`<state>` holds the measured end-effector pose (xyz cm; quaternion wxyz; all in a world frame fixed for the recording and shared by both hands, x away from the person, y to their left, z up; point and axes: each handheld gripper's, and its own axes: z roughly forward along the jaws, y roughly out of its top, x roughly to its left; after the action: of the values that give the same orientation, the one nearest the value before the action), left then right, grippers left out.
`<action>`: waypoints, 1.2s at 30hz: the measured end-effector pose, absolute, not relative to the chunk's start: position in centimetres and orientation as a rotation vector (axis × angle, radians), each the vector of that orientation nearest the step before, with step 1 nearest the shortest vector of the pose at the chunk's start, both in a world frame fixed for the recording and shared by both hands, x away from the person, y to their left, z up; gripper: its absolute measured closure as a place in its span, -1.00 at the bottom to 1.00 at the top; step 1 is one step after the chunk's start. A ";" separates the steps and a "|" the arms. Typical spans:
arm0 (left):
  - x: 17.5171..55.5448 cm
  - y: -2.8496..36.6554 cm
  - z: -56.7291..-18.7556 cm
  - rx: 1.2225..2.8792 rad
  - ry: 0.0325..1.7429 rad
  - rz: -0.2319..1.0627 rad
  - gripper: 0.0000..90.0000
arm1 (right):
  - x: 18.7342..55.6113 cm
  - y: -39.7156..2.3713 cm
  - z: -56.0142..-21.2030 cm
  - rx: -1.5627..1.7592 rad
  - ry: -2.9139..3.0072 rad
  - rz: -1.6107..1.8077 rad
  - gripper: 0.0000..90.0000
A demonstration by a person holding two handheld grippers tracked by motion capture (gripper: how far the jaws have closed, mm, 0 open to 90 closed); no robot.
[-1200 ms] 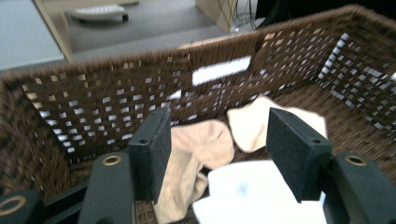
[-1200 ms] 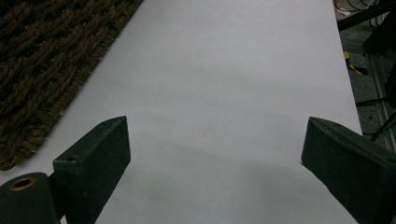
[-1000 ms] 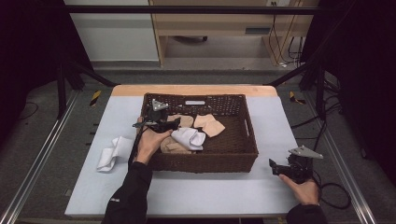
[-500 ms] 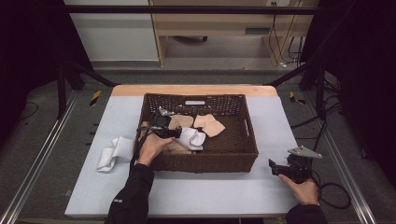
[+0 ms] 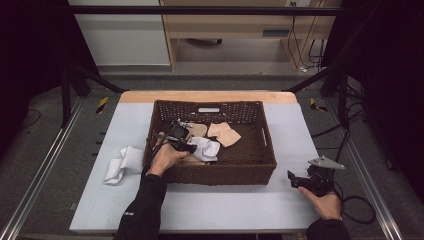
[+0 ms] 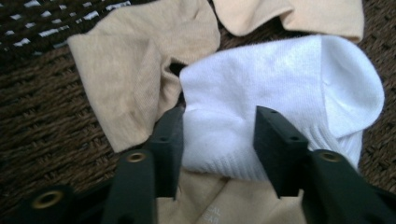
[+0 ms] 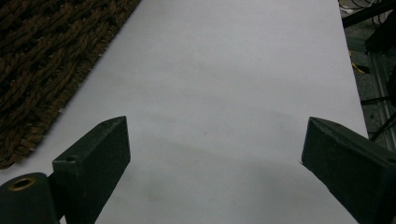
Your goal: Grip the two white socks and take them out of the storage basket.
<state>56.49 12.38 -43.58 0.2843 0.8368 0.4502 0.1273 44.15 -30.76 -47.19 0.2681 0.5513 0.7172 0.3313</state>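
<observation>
Reaching into the wicker basket (image 5: 267, 150), the left gripper (image 6: 218, 140) is set over a white sock (image 6: 289, 88), jaws partly parted with a fold of the sock between them; whether the fold is pinched yet cannot be told. Beige socks (image 6: 135, 79) lie beside and beneath it. A second white sock (image 5: 121, 163) lies on the table (image 5: 210, 205) left of the basket. The right gripper (image 7: 212, 154) is held wide apart over bare table, holding nothing. Judged step: picking the white sock. Next, the jaws are to be closed firmly and the sock lifted clear of the beige ones.
</observation>
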 end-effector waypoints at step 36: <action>56.8 9.2 -43.2 2.260 1.137 0.401 0.55 | 44.1 -30.8 -47.2 1.486 1.936 0.895 -0.82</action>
<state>56.76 9.18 -43.20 0.2863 0.8454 0.4252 0.1502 44.12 -30.77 -47.17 0.2677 0.5506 0.7177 0.3317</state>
